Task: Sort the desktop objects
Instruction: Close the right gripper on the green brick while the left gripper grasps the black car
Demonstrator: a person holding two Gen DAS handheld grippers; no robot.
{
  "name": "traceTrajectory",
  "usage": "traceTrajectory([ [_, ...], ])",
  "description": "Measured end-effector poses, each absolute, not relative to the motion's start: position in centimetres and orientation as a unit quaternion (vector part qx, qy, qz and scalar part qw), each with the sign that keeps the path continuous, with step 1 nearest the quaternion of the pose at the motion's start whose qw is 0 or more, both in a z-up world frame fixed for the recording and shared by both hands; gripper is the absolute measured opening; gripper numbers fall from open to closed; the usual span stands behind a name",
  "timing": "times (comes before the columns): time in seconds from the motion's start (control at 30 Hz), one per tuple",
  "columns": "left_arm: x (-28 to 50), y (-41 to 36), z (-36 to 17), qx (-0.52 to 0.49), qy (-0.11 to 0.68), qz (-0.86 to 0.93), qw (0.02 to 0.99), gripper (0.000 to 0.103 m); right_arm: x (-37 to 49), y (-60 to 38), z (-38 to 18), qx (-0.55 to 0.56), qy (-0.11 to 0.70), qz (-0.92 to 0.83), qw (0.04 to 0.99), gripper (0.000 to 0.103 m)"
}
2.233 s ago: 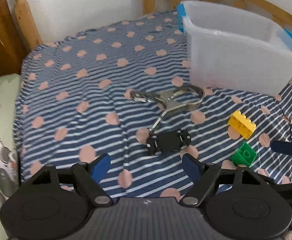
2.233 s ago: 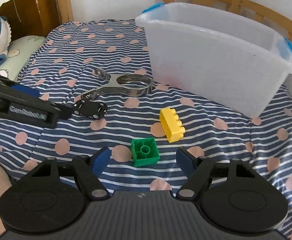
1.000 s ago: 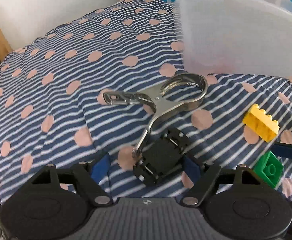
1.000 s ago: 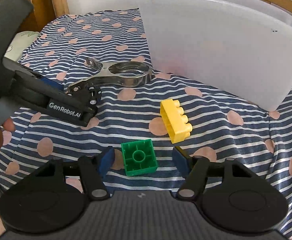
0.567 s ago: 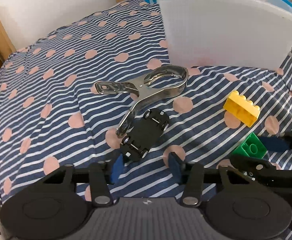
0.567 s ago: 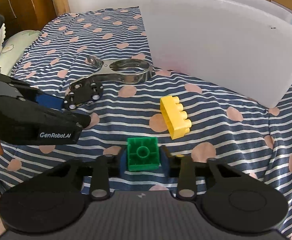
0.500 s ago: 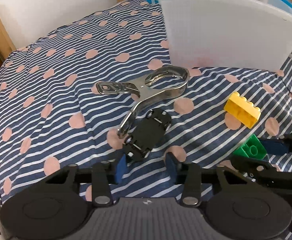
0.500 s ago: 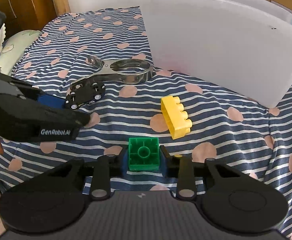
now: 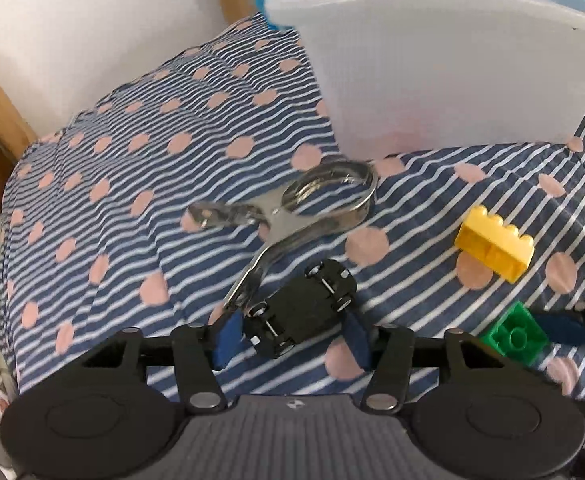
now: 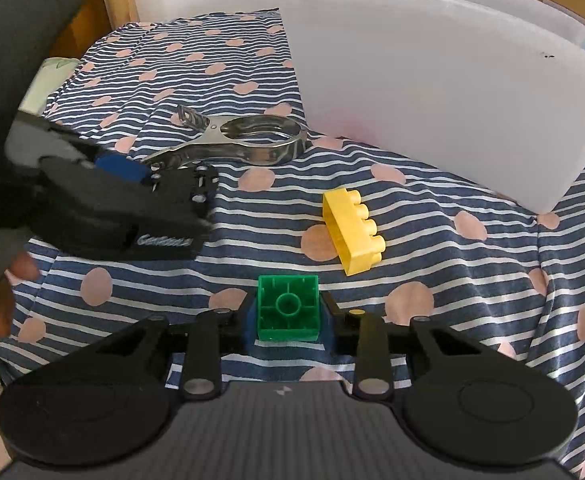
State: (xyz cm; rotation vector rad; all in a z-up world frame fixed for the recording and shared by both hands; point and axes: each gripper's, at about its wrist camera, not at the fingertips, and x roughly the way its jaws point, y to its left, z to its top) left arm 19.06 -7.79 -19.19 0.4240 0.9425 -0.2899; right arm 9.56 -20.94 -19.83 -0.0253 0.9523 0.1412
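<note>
1. Two pickups in hand at once, on a bed under a striped, dotted bedspread [image 10: 164,60]; destination most likely the translucent bin [image 10: 432,92] standing at the far side.
2. Right hand-held gripper [image 10: 288,320]: narrow, pads pressed on both sides of the green brick [image 10: 288,308], studs turned away, hollow underside facing the camera. Looks a settled grip.
3. Left hand-held gripper [image 9: 290,334]: half wide and opening, set astride the black toy car [image 9: 300,312], which lies upside down, wheels up. Left pad seems close against the car's side, right pad apart from it; no firm grip to be seen. From the right wrist view, that gripper [image 10: 160,184] covers most of the car.
4. Metal clamp [image 9: 292,216] lying just beyond the car, one handle tip touching or nearly touching the car's near end; cannot tell which.
5. Yellow brick [image 10: 352,228] on its side between the green brick and the bin, untouched.
6. Next for the right: lift straight off the bedspread, carry over the bin's rim, then release.
7. Next for the left: re-centre over the car's body, close across its narrow sides, and lift clear of the clamp handle so as not to drag it along.
8. Left to sort, by the look of things: clamp and yellow brick.
</note>
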Motion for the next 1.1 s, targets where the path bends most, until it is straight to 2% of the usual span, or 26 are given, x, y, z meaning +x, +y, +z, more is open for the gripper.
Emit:
traceTrajectory([
  [0.3, 19.3, -8.7, -19.4, 0.248, 0.428, -0.143, 0.857, 0.069, 9.7, -21.2, -20.0, -0.001, 0.459, 0.068, 0.886, 0.034],
  [0.47, 19.7, -9.2, -19.9, 0.277, 0.419, -0.169, 0.848, 0.069, 9.7, -21.3, -20.0, 0.003, 0.46, 0.067, 0.886, 0.034],
  [0.67, 21.1, -9.4, -20.1, 0.26, 0.425, -0.191, 0.845, 0.069, 9.8, -21.4, -20.2, 0.003, 0.459, 0.066, 0.886, 0.034],
  [0.73, 21.1, -9.2, -20.0, 0.247, 0.433, -0.197, 0.845, 0.066, 9.8, -21.5, -20.3, 0.003, 0.459, 0.066, 0.886, 0.034],
  [0.9, 20.8, -9.0, -19.8, 0.232, 0.444, -0.215, 0.838, 0.046, 9.9, -21.6, -20.2, 0.002, 0.459, 0.065, 0.886, 0.034],
  [1.1, 19.9, -9.0, -19.7, 0.232, 0.446, -0.215, 0.837, 0.041, 9.9, -21.2, -20.0, 0.001, 0.458, 0.064, 0.887, 0.034],
])
